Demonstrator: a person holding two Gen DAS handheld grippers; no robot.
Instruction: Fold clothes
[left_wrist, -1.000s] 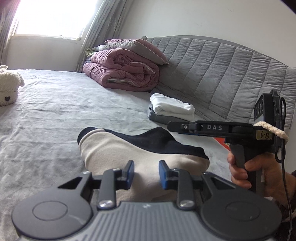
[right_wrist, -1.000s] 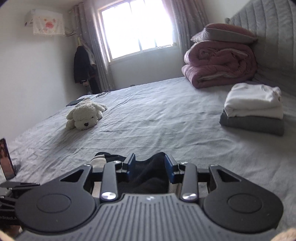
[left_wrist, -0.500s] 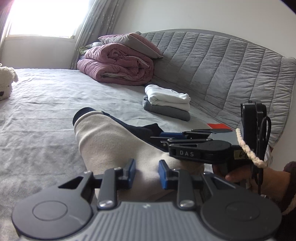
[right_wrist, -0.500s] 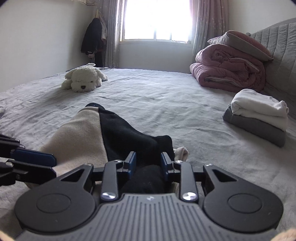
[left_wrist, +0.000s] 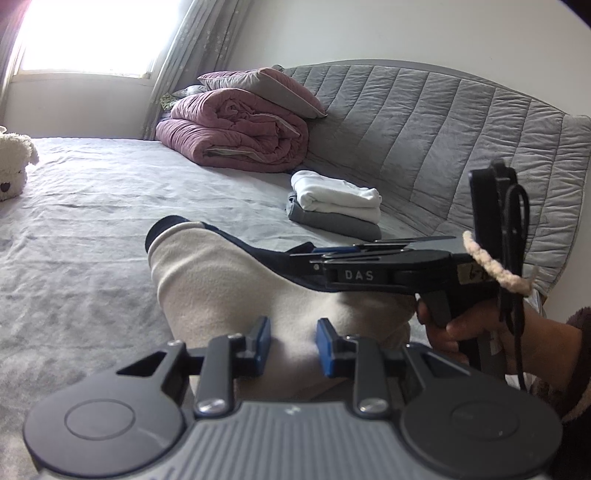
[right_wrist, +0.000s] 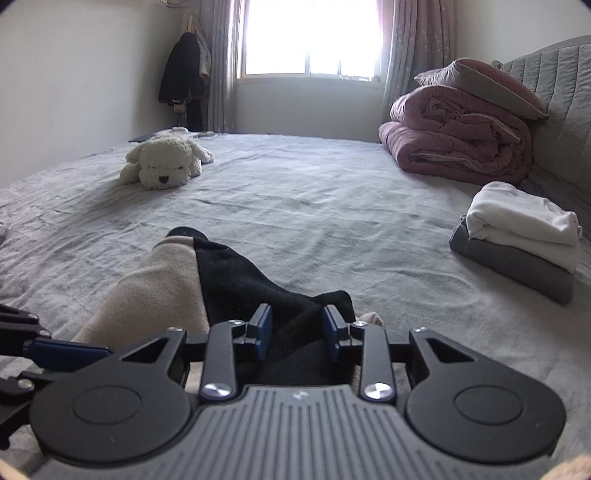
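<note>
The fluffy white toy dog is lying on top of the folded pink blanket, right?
No. The right wrist view shows the toy dog lying on the grey bedsheet, far across the bed from the folded pink blanket.

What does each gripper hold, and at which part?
Left gripper: the garment's cream part. Right gripper: its black part. Both near edge.

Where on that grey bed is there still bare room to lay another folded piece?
The widest bare stretch of grey bedsheet lies between the white plush dog, the folded pink quilt and the white-on-grey stack of folded clothes. Nearest the tools it is crowded: the beige-and-black garment fills that part.
</note>
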